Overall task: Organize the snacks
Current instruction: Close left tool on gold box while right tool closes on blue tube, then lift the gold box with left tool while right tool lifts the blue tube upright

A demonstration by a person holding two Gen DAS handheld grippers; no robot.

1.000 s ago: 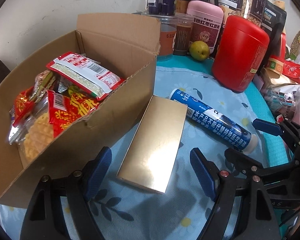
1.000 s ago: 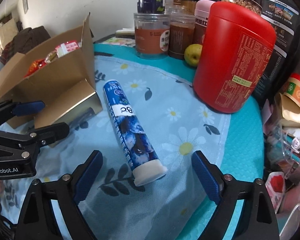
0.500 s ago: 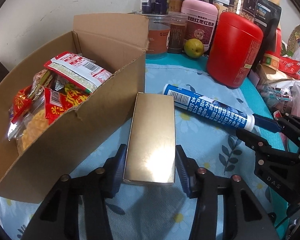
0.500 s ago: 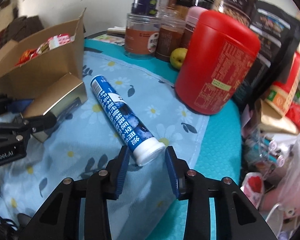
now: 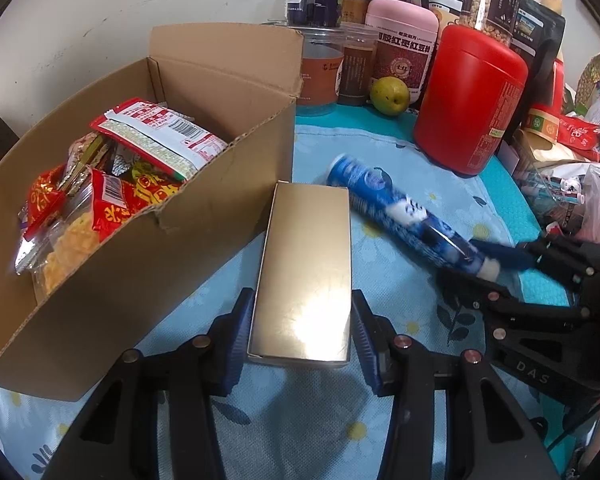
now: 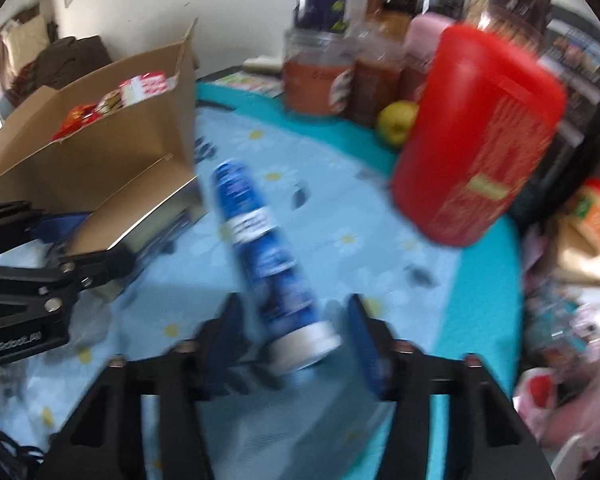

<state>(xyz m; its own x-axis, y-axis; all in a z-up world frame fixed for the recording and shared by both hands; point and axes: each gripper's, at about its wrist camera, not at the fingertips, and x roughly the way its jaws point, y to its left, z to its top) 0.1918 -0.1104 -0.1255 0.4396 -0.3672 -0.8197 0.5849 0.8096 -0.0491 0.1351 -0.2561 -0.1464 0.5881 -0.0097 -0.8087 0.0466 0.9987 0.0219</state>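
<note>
Fingers, left gripper [image 5: 302,330]: blue pads pressed against both long sides of the gold box [image 5: 306,272], gripping its near end; jaws have just been closing.

Fingers, right gripper [image 6: 296,334]: set either side of the white-capped end of the blue tube [image 6: 266,248]; jaws have just been closing. That view is motion-blurred, with a gap showing at the right pad, so firm contact cannot be told there; in the left wrist view the dark fingers meet the tube's cap end.

Gold box: long, reflective, lying flat on the table [image 5: 380,420], its far end just beside the side wall of the cardboard carton [image 5: 148,276].

Blue tube: lying on its side on the daisy-print cloth, to the right of the gold box, its far end close to the box's far corner.

Cardboard carton: open-topped, flaps up, at the left of the table; holds red and yellow snack packets [image 5: 120,176], piled up to its rim.

Red canister [image 5: 470,100]: upright, behind the tube.

Green pear [image 5: 390,94]: between the red canister and the jars [image 5: 320,72] at the back.

Pink-lidded canister [image 5: 404,48]: behind the pear, among dark bags and bottles.

Loose packets and bags: crowded at the table's right edge.
</note>
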